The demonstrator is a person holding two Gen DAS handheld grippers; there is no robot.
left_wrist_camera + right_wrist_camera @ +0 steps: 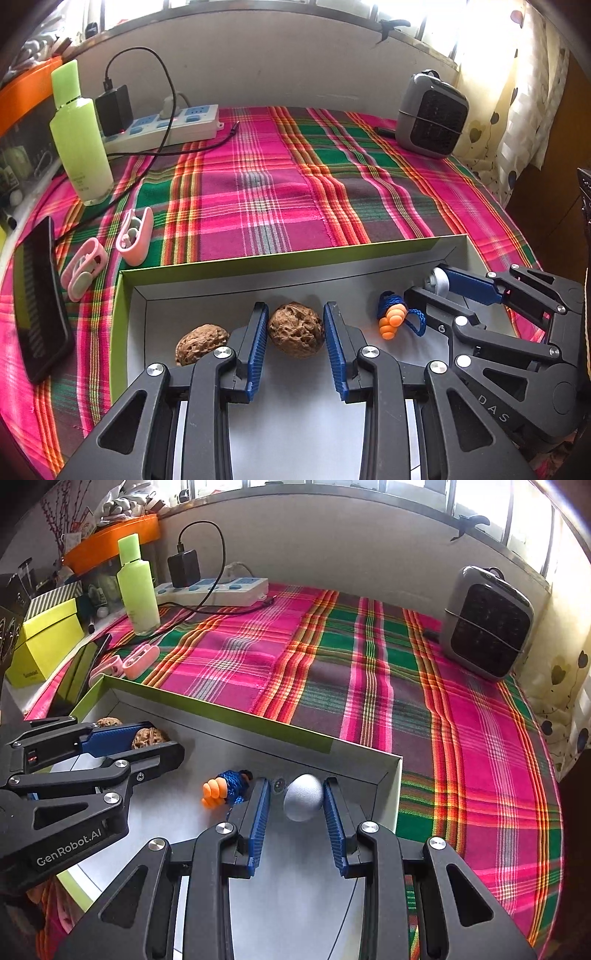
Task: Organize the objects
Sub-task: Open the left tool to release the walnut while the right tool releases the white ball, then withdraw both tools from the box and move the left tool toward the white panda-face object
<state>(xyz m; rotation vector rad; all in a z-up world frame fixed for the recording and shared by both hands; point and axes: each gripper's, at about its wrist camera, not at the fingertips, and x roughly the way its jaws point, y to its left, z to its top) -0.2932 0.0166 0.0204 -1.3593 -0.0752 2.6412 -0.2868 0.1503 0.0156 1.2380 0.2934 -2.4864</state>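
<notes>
Holding both grippers low inside the shallow grey box [207, 284], you look to be at the placing step; your left gripper [295, 328] has its blue pads closed narrow on a walnut [295, 329] that sits on or just above the box floor, with a second walnut [201, 343] just beside the left finger; your right gripper [303, 798] is likewise pinched narrow on a pale grey egg-shaped ball [303, 797] near the box's far right corner; between the two lies an orange ribbed piece on a blue cord [393, 321]; next you would likely ease each pair of jaws apart and lift straight out, taking care neither round thing rolls; two pink clips [110, 254] wait outside on the plaid cloth [295, 192].
</notes>
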